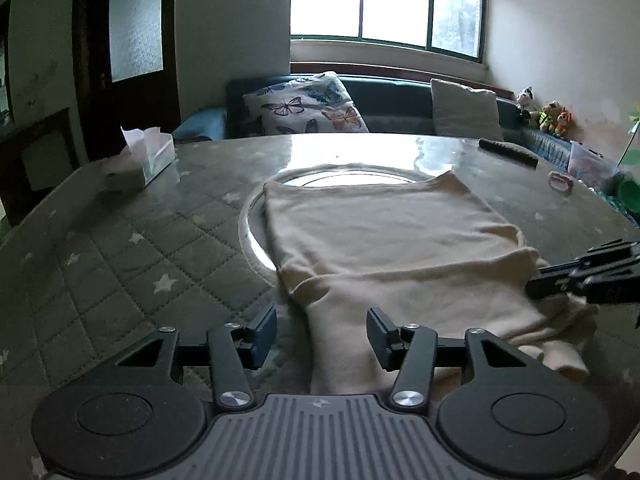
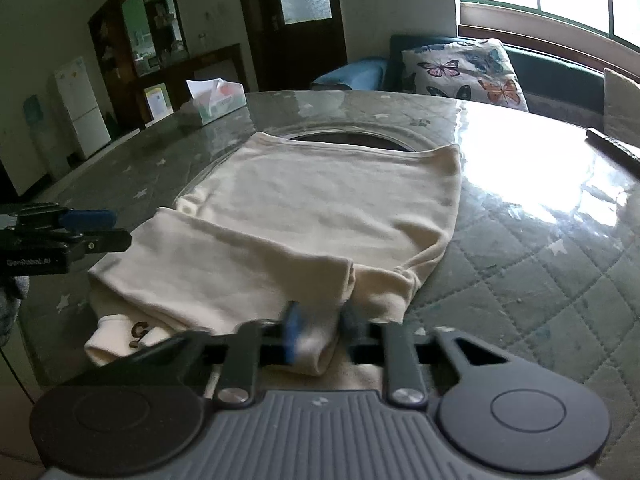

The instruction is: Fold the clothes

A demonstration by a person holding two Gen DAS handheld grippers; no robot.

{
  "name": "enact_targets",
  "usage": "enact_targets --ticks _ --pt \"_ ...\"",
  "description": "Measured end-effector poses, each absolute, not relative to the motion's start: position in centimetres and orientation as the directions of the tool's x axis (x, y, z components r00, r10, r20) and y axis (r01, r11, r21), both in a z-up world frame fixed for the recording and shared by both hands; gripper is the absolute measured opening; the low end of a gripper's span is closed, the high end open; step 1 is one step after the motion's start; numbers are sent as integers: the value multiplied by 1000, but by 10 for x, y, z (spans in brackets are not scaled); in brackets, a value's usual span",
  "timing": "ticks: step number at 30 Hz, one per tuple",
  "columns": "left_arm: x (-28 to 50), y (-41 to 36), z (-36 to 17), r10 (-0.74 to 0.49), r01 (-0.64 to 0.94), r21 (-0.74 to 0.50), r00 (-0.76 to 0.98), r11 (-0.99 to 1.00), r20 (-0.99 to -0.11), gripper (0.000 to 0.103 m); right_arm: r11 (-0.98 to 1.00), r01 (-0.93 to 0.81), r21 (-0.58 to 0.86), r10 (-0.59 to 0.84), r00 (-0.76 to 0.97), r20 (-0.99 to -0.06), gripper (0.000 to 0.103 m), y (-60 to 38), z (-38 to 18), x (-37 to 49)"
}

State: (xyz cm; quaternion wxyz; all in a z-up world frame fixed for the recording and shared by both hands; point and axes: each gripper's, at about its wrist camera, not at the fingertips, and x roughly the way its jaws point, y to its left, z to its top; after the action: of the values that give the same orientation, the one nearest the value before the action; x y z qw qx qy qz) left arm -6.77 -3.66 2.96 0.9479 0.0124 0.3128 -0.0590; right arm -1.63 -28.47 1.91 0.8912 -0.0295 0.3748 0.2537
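Observation:
A cream garment [image 1: 380, 232] lies partly folded on the quilted table [image 1: 140, 240], its lower part doubled over toward me. My left gripper [image 1: 322, 332] hovers low over the near left edge, open, with a strip of the fabric running between its fingers and neither pad pressing on it. In the right wrist view the garment [image 2: 320, 208] fills the middle, and my right gripper [image 2: 320, 330] is shut on a fold at its near edge, the fingers blurred. The right gripper [image 1: 534, 286] reaches in from the right; the left gripper [image 2: 100, 232] shows at the left edge.
A tissue box [image 1: 148, 156] stands at the table's far left. A dark remote-like bar [image 1: 508, 151], a pink ring [image 1: 560, 180] and a plastic tub [image 1: 588, 160] lie at the far right. A round glass turntable [image 1: 248, 220] sits under the garment. A cushioned bench [image 1: 308, 104] stands behind.

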Motion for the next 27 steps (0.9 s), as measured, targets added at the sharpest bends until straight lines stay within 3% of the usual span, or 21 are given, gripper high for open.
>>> enact_targets --ticks 7,10,17,21,27 --pt "-62 -31 26 -93 127 13 792 992 -603 53 883 -453 123 418 641 -644 4 -293 47 -28" --pt "-58 -31 24 -85 128 26 787 991 -612 53 888 -443 121 402 622 -672 4 -293 39 -26" --pt "-54 -35 32 -80 134 47 801 990 -593 55 897 -433 89 378 645 -664 12 -295 40 -26" --pt "-43 -42 33 -85 142 51 805 989 -587 57 883 -467 56 396 673 -625 12 -288 52 -24" --pt "-25 -54 23 -72 146 75 796 986 -601 57 859 -511 30 410 653 -636 12 -268 38 -13"
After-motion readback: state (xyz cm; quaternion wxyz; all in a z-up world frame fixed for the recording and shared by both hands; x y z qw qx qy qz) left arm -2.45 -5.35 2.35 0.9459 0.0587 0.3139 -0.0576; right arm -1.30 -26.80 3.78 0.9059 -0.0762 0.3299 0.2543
